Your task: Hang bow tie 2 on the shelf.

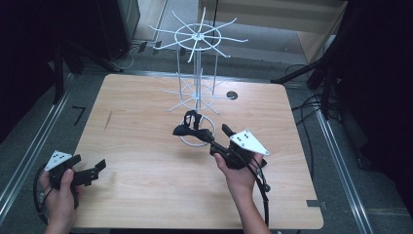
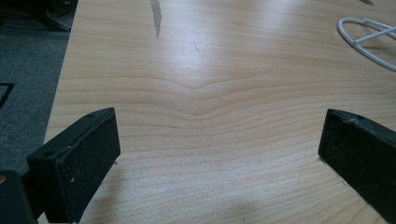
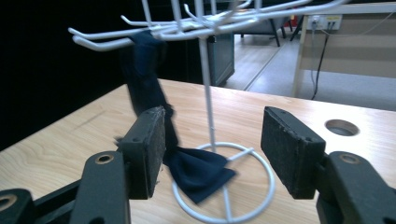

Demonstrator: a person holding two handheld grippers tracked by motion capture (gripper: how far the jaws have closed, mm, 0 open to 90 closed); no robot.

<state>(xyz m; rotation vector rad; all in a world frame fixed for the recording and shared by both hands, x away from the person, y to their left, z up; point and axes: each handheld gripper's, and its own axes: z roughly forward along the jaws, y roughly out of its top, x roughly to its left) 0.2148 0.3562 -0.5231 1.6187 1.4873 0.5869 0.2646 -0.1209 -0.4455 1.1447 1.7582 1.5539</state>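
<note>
Right now my right gripper (image 1: 217, 135) sits at the foot of the white wire display rack (image 1: 197, 73), its jaws spread wide and gripping nothing. From the right gripper view, a dark navy bow tie (image 3: 198, 171) lies between and just beyond my two pads, resting on the rack's round base ring (image 3: 268, 186). Its strap (image 3: 144, 74) runs up past my left pad and hangs over one of the lower hooks (image 3: 100, 43) above that pad. Whether the strap touches the pad I cannot tell; it passes very close. The rack's thin pole stands straight ahead of the gap between the jaws. From the high view, the bow tie (image 1: 191, 126) is just ahead of my right gripper's tips, at the near side of the base ring.

My left gripper (image 1: 97, 169) is well apart from all this, near the table's (image 1: 146, 195) left front edge, jaws also wide and empty. In the left gripper view, bare wood lies between the pads (image 2: 74, 161), and part of the base ring (image 2: 369, 39) shows far off to the upper right.
</note>
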